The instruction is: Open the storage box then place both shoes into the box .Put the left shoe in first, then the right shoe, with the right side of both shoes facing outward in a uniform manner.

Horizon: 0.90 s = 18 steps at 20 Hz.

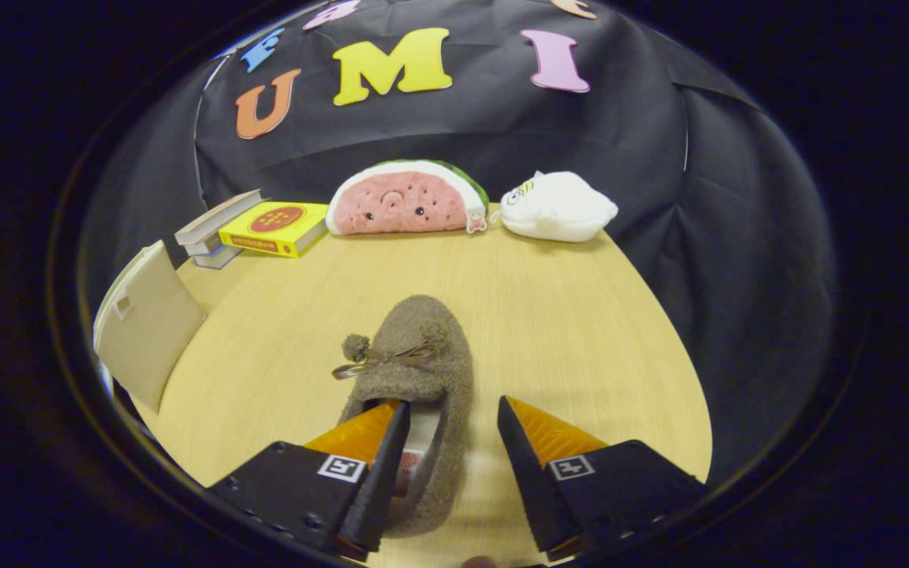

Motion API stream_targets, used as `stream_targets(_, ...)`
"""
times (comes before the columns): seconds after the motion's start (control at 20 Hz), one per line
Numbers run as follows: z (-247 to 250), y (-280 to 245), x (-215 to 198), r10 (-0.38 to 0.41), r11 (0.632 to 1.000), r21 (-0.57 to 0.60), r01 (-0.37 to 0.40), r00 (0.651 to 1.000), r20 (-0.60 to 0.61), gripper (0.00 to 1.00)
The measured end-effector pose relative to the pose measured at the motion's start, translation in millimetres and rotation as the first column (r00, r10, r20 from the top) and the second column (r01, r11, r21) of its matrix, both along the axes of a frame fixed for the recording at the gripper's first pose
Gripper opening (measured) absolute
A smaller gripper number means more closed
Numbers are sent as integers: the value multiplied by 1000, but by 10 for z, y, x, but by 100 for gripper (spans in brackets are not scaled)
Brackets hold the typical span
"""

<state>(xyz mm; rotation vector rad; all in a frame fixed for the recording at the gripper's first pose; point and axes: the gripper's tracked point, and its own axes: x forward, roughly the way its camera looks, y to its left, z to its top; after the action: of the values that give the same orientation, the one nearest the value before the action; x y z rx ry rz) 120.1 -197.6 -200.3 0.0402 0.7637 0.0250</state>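
We are seeing the gripper [449, 410] standing with its 2 fingers apart, straddling the slipper's [417, 371] right wall, 1 finger inside its opening, slipper lying on the wooden table [581, 315], box [147, 323] sitting to its left.

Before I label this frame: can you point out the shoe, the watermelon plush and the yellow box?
shoe [423, 355]: gripper view, its fuzzy toe, ahead of the open gripper [447, 414].
watermelon plush [403, 201]: gripper view, its pink face.
yellow box [274, 222]: gripper view, its top.
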Motion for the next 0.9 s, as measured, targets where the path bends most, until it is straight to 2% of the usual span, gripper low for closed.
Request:
stream_targets(0.1, -28, -32, 46, -28, 1000, -7, 28, 1000, -6, 43)
stream_targets(0.2, -30, -47, 57, -48, 999, 3, 48, 999, -5, 8)
stream_targets(0.3, 0, -52, 69, -90, 994, 57, 90, 996, -1, 0)
stream_targets(0.6, 128, 174, -89, -173, 971, 164, 175, 985, -24, 0)
stream_targets(0.9, 683, 1004, -270, -226, 936, 282, 211, 974, 21, 0)
